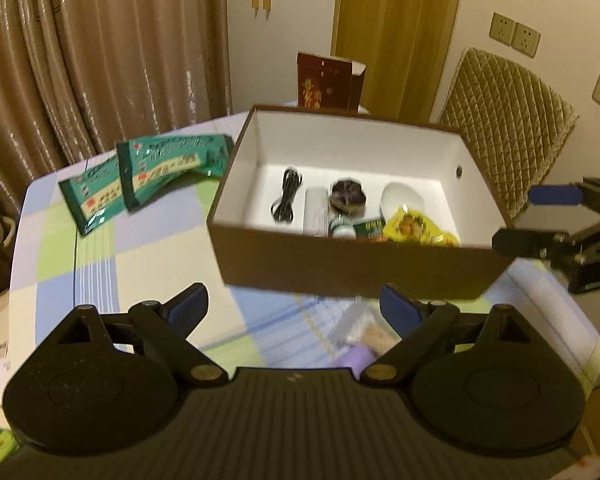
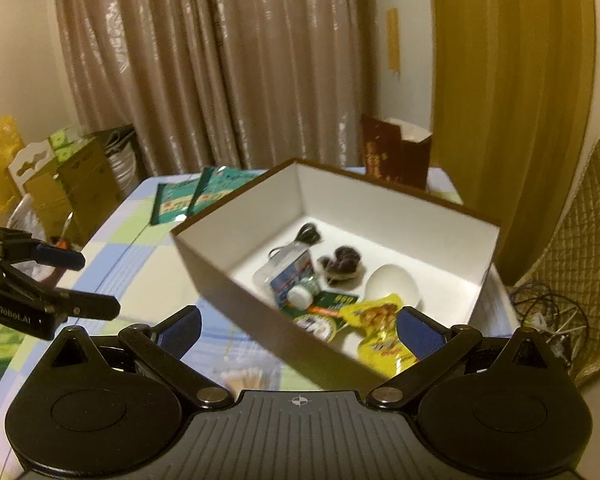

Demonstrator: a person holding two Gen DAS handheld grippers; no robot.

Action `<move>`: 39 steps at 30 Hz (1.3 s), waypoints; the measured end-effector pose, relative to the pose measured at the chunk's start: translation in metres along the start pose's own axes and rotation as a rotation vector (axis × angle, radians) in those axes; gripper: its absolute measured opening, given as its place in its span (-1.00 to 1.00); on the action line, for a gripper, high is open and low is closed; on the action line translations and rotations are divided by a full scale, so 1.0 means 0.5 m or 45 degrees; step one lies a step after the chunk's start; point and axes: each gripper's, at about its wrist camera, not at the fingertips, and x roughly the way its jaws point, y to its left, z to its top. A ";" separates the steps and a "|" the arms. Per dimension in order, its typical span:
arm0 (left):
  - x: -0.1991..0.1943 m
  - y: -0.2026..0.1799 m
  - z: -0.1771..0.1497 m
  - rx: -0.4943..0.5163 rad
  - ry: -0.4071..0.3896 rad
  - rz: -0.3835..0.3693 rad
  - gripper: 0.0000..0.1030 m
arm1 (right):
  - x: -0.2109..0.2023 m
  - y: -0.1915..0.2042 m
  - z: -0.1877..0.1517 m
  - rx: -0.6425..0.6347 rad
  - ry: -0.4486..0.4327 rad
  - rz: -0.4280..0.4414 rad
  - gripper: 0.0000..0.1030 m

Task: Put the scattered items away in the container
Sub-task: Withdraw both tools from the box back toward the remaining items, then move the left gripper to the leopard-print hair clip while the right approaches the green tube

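Note:
A brown cardboard box with a white inside stands on the checked tablecloth; it also shows in the right wrist view. Inside lie a black cable, a dark round item, a white spoon, a small bottle and a yellow packet. Two green packets lie left of the box. A clear bag of cotton swabs lies in front of the box, near my open, empty left gripper. My right gripper is open and empty above the box's near corner.
A dark red gift bag stands behind the box. A quilted chair is at the right. Curtains hang behind the table. Cardboard boxes and bags stand on the floor at the left. Loose cables lie by the chair.

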 end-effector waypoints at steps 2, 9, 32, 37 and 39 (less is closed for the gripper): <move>-0.005 -0.001 -0.026 0.002 0.017 0.008 0.76 | 0.002 0.010 -0.015 -0.017 0.021 0.014 0.96; -0.008 -0.003 -0.103 -0.019 0.080 0.037 0.75 | 0.016 0.032 -0.073 -0.032 0.121 0.045 0.96; 0.090 -0.005 -0.212 0.042 0.249 -0.008 0.39 | 0.087 0.033 -0.186 0.034 0.364 -0.003 0.96; 0.124 0.005 -0.219 0.040 0.269 -0.020 0.24 | 0.101 0.027 -0.193 0.056 0.388 -0.008 0.96; 0.135 0.009 -0.220 0.037 0.274 -0.026 0.23 | 0.106 0.027 -0.194 0.059 0.396 -0.006 0.96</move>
